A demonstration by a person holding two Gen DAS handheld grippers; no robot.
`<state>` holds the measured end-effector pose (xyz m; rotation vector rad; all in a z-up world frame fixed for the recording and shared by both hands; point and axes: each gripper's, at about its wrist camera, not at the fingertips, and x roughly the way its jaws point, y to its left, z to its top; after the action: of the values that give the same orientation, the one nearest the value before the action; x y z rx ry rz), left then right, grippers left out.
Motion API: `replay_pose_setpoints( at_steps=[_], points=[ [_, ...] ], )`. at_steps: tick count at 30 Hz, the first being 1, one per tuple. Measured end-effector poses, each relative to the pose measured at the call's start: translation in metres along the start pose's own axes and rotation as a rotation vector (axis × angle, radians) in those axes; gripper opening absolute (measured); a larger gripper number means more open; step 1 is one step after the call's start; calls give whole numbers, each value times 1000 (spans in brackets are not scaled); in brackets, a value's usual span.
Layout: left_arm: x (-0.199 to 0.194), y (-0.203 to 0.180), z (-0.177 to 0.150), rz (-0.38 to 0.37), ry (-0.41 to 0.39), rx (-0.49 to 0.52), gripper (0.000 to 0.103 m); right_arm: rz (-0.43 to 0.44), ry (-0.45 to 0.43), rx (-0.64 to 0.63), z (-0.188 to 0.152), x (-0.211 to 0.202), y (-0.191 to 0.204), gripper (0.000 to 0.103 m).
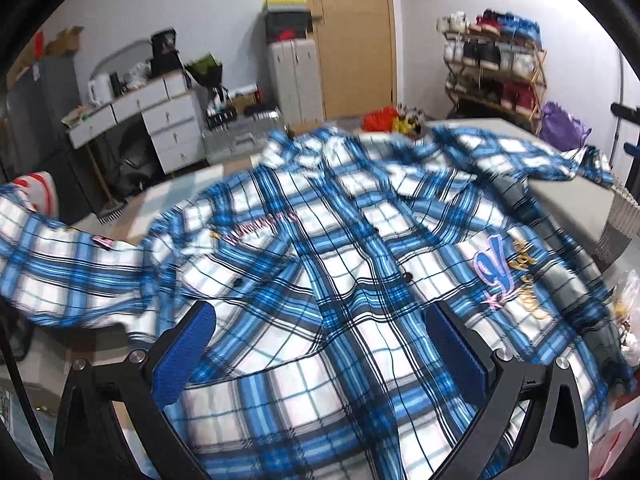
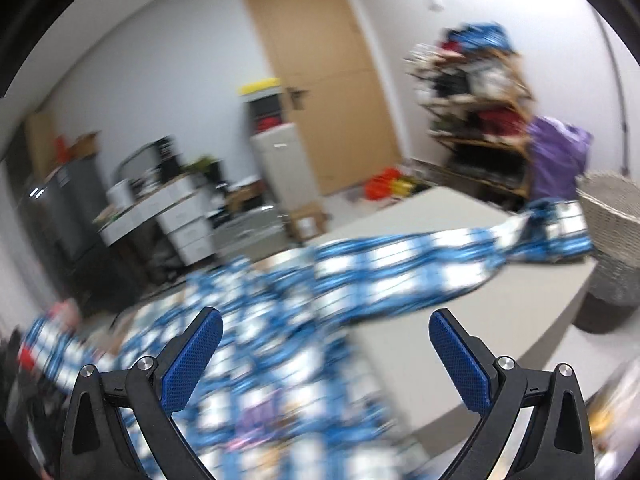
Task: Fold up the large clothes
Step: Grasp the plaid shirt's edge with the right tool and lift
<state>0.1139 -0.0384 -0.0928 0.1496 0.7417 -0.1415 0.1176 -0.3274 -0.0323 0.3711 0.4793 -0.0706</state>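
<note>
A large blue, white and black plaid shirt (image 1: 320, 248) lies spread front-up on a grey table (image 1: 568, 200), with embroidered lettering on both chest sides. One sleeve hangs off the left edge, the other stretches to the far right. My left gripper (image 1: 320, 312) is open, its blue pads wide apart above the shirt's lower front, holding nothing. The right wrist view is motion-blurred: the same shirt (image 2: 280, 320) runs across the table (image 2: 460, 340), its sleeve reaching far right. My right gripper (image 2: 326, 320) is open and empty above the cloth.
A woven laundry basket (image 2: 612, 216) stands at the table's right end. Behind are a wooden door (image 1: 348, 36), white drawers (image 1: 172, 128), a shoe rack (image 1: 496, 60) and a purple bag (image 1: 560, 124). Clutter lies at the table's near right edge (image 1: 628, 312).
</note>
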Motion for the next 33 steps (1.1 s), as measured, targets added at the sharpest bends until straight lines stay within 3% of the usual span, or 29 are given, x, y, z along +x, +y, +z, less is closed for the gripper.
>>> replay_pose_setpoints(
  at_steps=[4, 7, 10, 13, 14, 16, 18, 19, 20, 22, 23, 25, 29, 31, 33],
  points=[
    [23, 0, 3, -6, 49, -2, 102, -82, 59, 226, 55, 47, -113, 103],
    [31, -4, 2, -25, 71, 8, 102, -35, 192, 466, 76, 91, -186, 103],
    [34, -8, -1, -19, 73, 37, 102, -40, 250, 651, 81, 118, -226, 103],
    [34, -7, -5, -31, 86, 56, 102, -57, 270, 709, 89, 137, -238, 103],
    [35, -6, -4, -35, 89, 59, 102, -55, 274, 700, 93, 141, -238, 103],
    [36, -1, -3, -29, 90, 60, 102, -133, 315, 663, 97, 153, -235, 103],
    [40, 2, -2, -23, 86, 54, 102, -244, 380, 615, 96, 163, -239, 93],
    [40, 4, -2, -23, 89, 46, 102, -303, 414, 615, 94, 167, -243, 75],
    [45, 5, -1, -23, 92, 41, 102, -344, 429, 628, 92, 170, -248, 48],
    [48, 7, -3, -37, 111, 26, 102, -412, 420, 632, 91, 169, -254, 15],
    [54, 10, -2, -40, 115, 26, 102, -438, 405, 621, 92, 167, -254, 8],
    [57, 10, -4, -37, 116, 32, 102, -448, 362, 576, 96, 165, -250, 6],
    [61, 12, -9, -29, 112, 35, 102, -486, 191, 303, 133, 147, -201, 5],
    [63, 15, -9, -37, 119, 18, 102, -501, 60, 122, 155, 129, -161, 5],
    [63, 18, -8, -46, 118, 2, 102, -452, -59, 20, 163, 117, -132, 5]
  ],
)
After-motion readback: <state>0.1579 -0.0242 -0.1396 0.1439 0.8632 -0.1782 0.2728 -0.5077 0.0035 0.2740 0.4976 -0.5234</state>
